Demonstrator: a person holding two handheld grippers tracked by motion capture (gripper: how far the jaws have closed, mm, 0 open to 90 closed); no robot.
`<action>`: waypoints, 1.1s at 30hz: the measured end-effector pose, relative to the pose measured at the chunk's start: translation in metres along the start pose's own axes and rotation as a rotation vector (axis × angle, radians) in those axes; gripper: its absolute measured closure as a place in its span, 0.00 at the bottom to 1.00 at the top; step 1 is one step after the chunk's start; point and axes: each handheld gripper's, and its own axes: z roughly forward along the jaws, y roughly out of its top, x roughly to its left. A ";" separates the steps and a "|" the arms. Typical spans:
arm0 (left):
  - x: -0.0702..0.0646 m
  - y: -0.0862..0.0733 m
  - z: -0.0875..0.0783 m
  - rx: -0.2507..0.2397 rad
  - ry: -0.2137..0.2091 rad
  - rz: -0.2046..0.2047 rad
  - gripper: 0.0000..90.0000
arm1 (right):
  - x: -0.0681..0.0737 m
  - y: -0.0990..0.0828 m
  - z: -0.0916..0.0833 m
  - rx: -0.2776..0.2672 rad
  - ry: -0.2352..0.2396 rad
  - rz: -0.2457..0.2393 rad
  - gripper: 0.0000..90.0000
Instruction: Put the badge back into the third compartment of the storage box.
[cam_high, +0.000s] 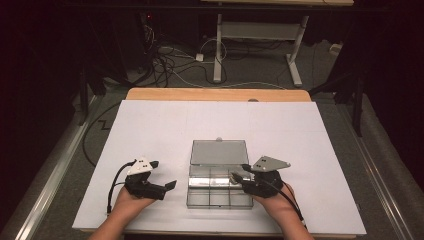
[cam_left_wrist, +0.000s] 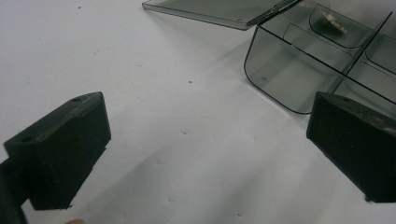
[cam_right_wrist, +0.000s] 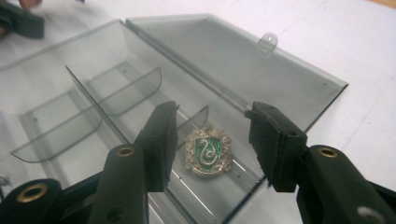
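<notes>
**Right Gripper Positioned Over Badge in Compartment Box**

The right gripper (cam_right_wrist: 212, 140) is hovering over the clear grey plastic compartment box (cam_high: 218, 197), which is sitting near the front edge of the white bench (cam_high: 150, 125), lid lying open toward the far edge. Its fingers (cam_right_wrist: 159, 144) are standing apart, gripping nothing. The green and silver crest-shaped badge (cam_right_wrist: 208, 151) is lying flat in the box's right rear compartment, directly between and below them. The left gripper (cam_high: 162, 175) is resting farther off, left of the box, fingers wide open and empty.
</notes>
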 end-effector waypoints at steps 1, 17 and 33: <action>0.000 0.000 0.000 0.000 0.000 0.001 0.00 | -0.001 0.000 -0.003 -0.009 -0.002 0.009 0.57; 0.004 0.002 0.002 0.021 0.005 -0.041 0.00 | -0.037 -0.034 -0.031 -0.072 -0.080 0.159 0.21; 0.006 0.004 0.003 0.034 0.007 -0.068 0.00 | -0.046 -0.046 -0.031 -0.059 -0.154 0.180 0.00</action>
